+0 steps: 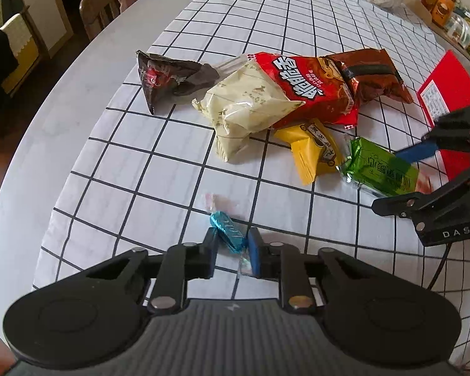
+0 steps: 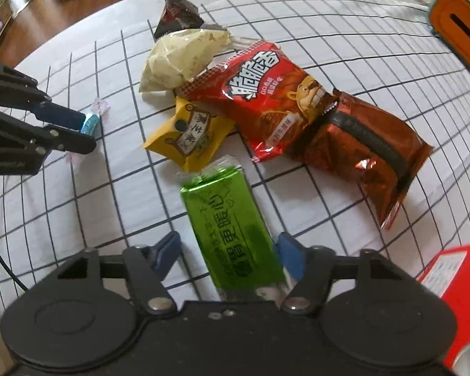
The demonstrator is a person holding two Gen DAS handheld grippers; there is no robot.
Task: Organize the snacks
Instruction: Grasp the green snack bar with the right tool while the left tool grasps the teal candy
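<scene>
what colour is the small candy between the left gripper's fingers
Shiny blue candy, with clear twisted wrapper ends; the left wrist view shows it best.

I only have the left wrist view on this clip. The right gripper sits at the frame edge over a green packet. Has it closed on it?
Observer: No. In the right wrist view, the right gripper is open, its blue pads on either side of the green packet with gaps showing.
Operator: What does that view show beyond the long red bag?
Observer: An orange box with a dark slot, at the table's far right edge.
Operator: How does my left gripper look from there?
Observer: The left gripper has a blue candy between its fingertips, close to the cloth; whether the candy is lifted off it I cannot tell.
</scene>
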